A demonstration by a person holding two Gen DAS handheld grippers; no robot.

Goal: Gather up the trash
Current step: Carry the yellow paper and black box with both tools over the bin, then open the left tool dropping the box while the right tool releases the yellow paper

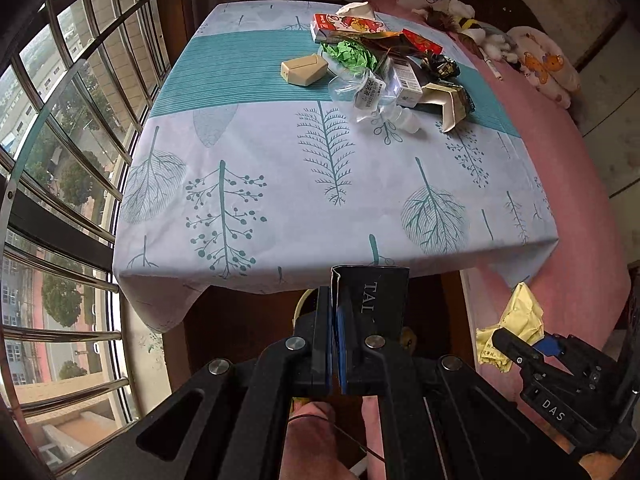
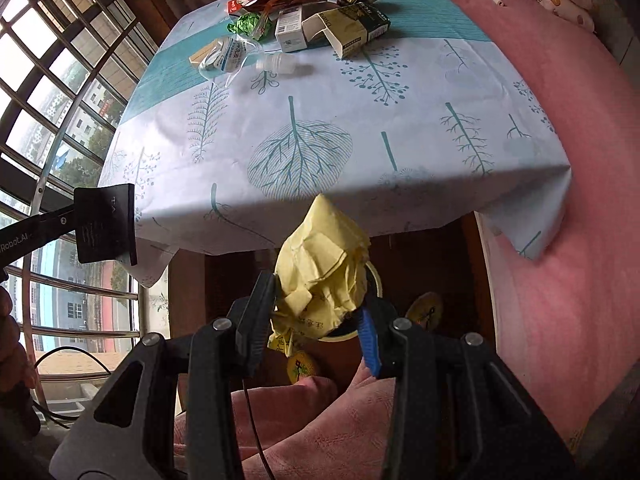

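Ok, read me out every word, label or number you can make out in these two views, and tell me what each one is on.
"TAI", cut off: black flat box in the left gripper.
"DAS": body of the right gripper, seen from the left wrist.
"Robot.AI", start cut off: left gripper's arm, seen from the right wrist.
Too small or blurred: print on the crumpled yellow paper, clear plastic bottle label, white carton, red carton.
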